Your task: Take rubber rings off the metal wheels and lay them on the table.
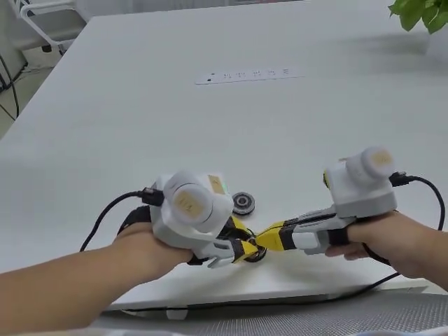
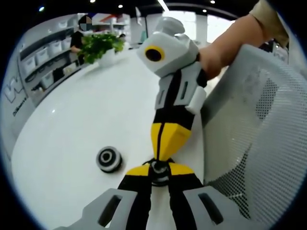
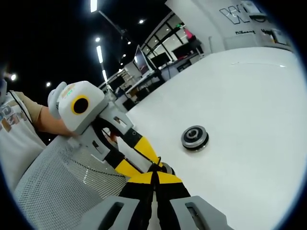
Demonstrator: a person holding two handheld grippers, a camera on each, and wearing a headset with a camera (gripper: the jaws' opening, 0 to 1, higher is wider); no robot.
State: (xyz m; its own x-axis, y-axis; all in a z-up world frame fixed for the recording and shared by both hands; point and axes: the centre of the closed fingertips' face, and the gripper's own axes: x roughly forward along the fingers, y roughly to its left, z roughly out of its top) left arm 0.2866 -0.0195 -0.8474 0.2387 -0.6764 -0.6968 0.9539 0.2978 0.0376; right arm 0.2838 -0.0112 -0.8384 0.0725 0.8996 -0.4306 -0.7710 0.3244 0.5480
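Note:
Near the table's front edge, my left gripper [image 1: 246,252] [image 2: 159,170] is shut on a small metal wheel [image 2: 159,172] with a black rubber ring, its yellow jaws on either side of it. My right gripper [image 1: 262,243] [image 3: 154,177] comes in from the opposite side. Its yellow jaws are pressed together at that wheel's rim [image 3: 167,168], apparently pinching the ring. The ring itself is mostly hidden by the jaws. A second wheel [image 1: 243,203] [image 2: 109,159] [image 3: 194,137], ring still on, lies flat on the white table [image 1: 210,133] just beyond the grippers.
A flush socket panel [image 1: 248,75] sits mid-table, far from the grippers. A green plant [image 1: 420,14] stands at the far right corner. A grey mesh chair [image 2: 254,129] is close behind the table's front edge. Cables [image 1: 105,217] trail from both grippers.

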